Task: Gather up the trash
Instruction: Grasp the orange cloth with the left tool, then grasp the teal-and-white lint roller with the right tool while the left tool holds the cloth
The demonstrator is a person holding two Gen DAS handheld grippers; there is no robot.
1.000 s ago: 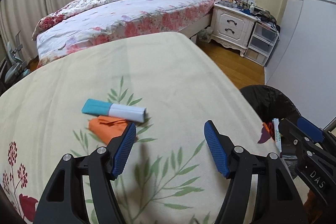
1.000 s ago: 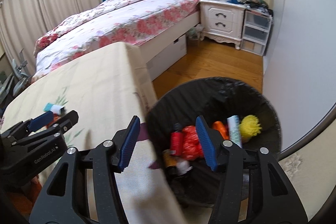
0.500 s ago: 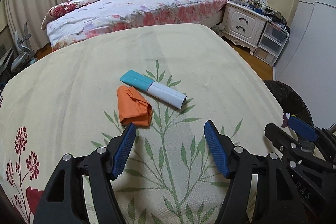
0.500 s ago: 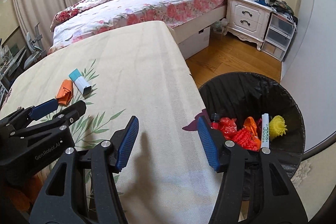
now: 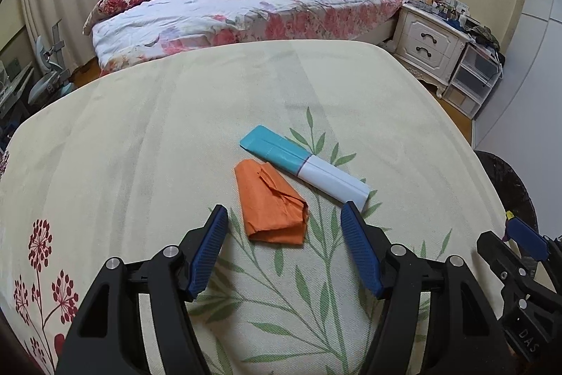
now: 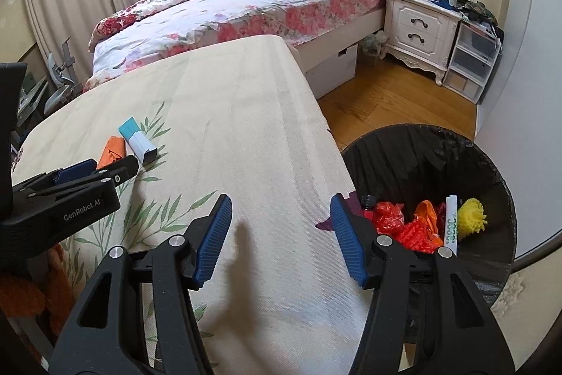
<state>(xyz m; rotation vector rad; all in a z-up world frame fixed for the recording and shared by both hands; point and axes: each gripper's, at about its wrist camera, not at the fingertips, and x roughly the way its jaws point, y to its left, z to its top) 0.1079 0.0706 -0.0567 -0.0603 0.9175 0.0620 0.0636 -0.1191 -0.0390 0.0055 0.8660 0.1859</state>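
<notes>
Orange paper [image 5: 272, 202] lies on the cream cloth [image 5: 140, 136], touching the teal-and-white box [image 5: 305, 166] to its right. Left gripper [image 5: 284, 217] hangs just short of the paper, jaws closing with nothing between them. Right gripper [image 6: 281, 199] is spread and empty over the cloth edge, beside the black bin [image 6: 404, 150] of trash.

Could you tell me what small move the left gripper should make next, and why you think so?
Probably ease the left gripper forward and down to straddle the orange folded paper. The paper lies flat on the cloth just ahead of the fingertips, not yet between them, with the teal and white box close beside it. The jaws are closing with nothing between them, so closing should wait until the paper is straddled.
</notes>
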